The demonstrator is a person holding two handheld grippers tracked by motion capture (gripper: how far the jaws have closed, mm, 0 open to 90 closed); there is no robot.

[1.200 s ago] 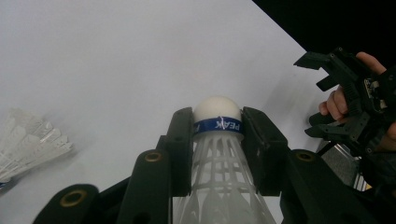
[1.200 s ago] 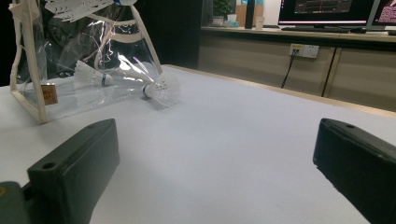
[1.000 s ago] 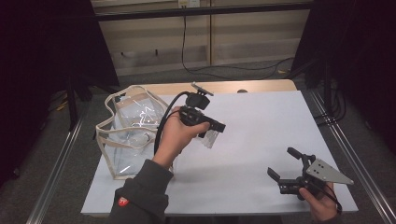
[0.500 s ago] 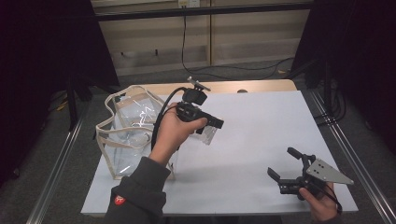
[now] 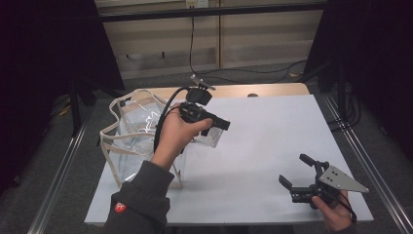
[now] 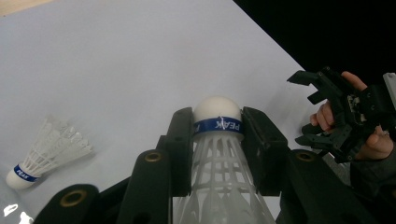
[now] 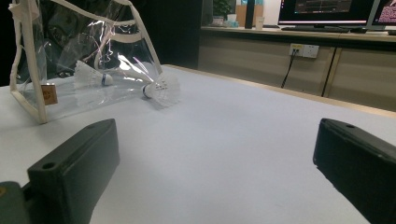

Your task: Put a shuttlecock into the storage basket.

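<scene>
Left gripper view: my left tool [image 6: 218,140] pinches a shuttlecock [image 6: 218,154] by its blue-banded cork, white ribbed plastic skirt toward the camera, held above the surface [image 5: 272,146]. A second shuttlecock [image 6: 46,151] lies on the surface beside the clear, cream-trimmed bag [image 5: 129,141], not yet bagged. My right tool [image 5: 304,178] rests spread and empty near the surface's edge.

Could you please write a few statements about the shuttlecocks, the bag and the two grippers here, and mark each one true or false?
1. The left gripper is shut on a shuttlecock. True.
2. The right gripper holds a shuttlecock. False: its jaws stand open with nothing between them.
3. A second shuttlecock lies on the table. True.
4. The clear bag sits at the table's right edge. False: it sits at the left.
</scene>
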